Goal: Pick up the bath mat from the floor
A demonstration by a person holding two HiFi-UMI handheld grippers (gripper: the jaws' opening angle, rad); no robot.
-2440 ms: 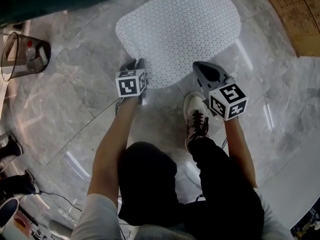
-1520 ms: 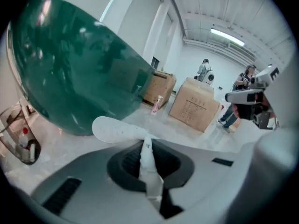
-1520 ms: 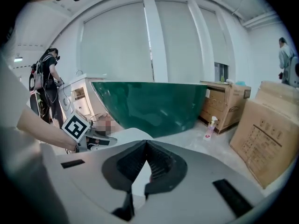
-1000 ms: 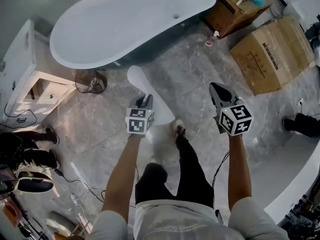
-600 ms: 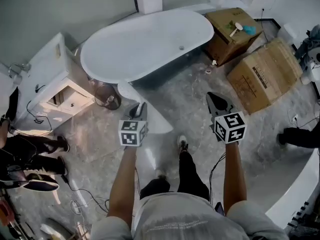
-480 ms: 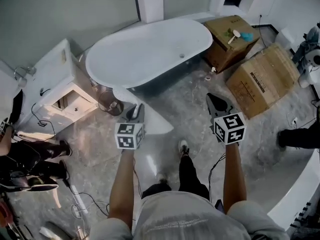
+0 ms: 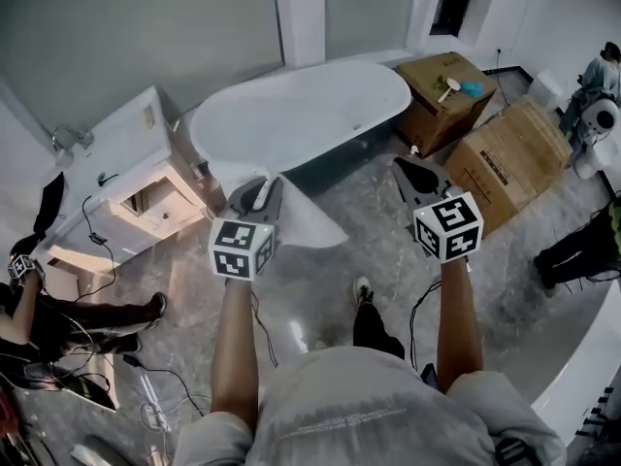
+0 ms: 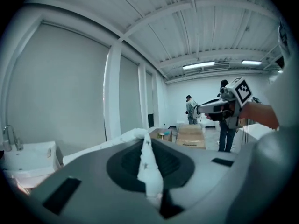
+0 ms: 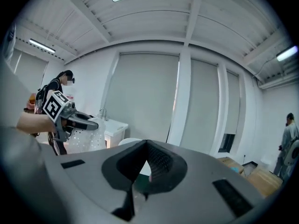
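Surroundings, head view: white bathtub (image 7: 301, 115) at 12 o'clock of both tongs, long side across the frame; white vanity cabinet (image 7: 121, 178) just beside the tub's 9 o'clock end; cardboard box (image 7: 439, 90) close against the tub's 3 o'clock end; larger cardboard box (image 7: 509, 158) at 5 o'clock of the first, near it; white pillar (image 7: 301, 13) behind the tub at 12 o'clock; a person (image 7: 53, 304) low at the 9 o'clock edge; another person's legs (image 7: 577, 255) at the 3 o'clock edge; own shoe (image 7: 363, 292) at 6 o'clock, below and between the two arms.

Open room: bare marble floor (image 7: 388, 246) between tub, boxes and shoe; more open floor toward 8 o'clock, below the vanity.

Bath mat (image 7: 309, 223): white, perforated, off the floor, hanging toward 5 o'clock from the left tongs (image 7: 260, 190), in front of the tub's side.

Left tongs: clamped on one pinched edge of the mat.

Right tongs (image 7: 412, 168): well apart at 3 o'clock of the left, jaws together at the tips, nothing between.
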